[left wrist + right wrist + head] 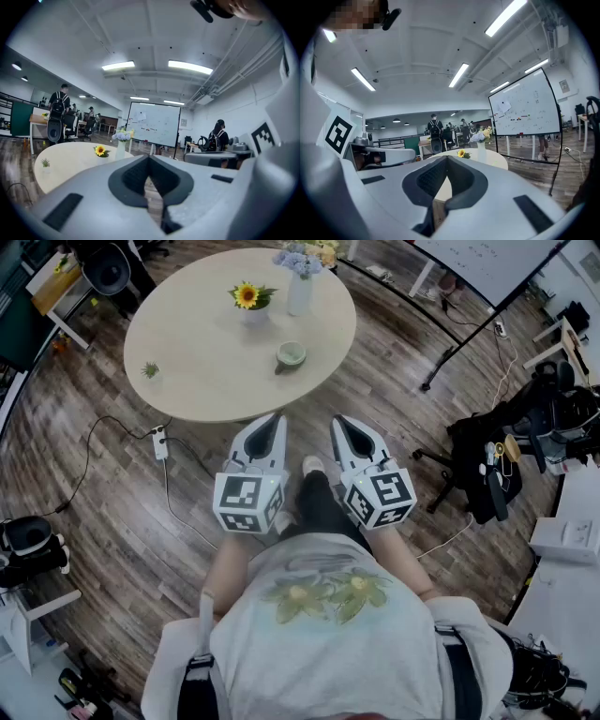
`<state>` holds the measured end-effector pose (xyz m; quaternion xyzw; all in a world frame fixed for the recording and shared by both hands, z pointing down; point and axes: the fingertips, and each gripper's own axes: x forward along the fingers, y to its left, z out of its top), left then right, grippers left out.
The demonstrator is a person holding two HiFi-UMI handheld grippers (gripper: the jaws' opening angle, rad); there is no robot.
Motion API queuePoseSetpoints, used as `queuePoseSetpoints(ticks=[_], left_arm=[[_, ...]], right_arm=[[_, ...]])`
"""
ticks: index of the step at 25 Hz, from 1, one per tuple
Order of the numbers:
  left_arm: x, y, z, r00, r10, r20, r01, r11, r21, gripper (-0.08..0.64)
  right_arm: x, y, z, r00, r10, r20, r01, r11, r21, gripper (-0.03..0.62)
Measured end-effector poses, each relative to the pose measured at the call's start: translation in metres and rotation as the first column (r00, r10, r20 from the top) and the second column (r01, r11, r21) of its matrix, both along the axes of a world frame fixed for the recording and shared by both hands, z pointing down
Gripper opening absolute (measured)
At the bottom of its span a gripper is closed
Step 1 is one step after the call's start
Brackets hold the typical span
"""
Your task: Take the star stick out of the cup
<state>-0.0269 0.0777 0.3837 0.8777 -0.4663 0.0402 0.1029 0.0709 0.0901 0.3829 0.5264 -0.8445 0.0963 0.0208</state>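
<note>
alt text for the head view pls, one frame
Seen from above, a person holds the left gripper and right gripper side by side, both shut and empty, pointing toward a round table. On the table stand a cup, a potted sunflower, a vase of flowers and a small plant.

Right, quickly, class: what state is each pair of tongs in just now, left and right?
Left tongs: closed, holding nothing.
Right tongs: closed, holding nothing.
</note>
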Motion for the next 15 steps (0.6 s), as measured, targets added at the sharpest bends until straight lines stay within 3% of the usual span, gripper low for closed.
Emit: queuePoseSetpoints(ticks=[4, 15], left_arm=[[-0.006, -0.008, -0.001, 0.999, -0.032, -0.027, 0.032, 0.999, -0.019, 0.003], [-0.005, -0.031, 0.001, 0.999, -0.040, 0.019, 0.040, 0.999, -0.016, 0.003]], right_arm=[[-0.003, -0.005, -0.004, 1.000, -0.017, -0.002, 0.017, 1.000, 0.016, 0.017], [0.004, -0.033, -0.001, 0.999, 0.027, 0.016, -0.028, 1.000, 0.004, 0.018]])
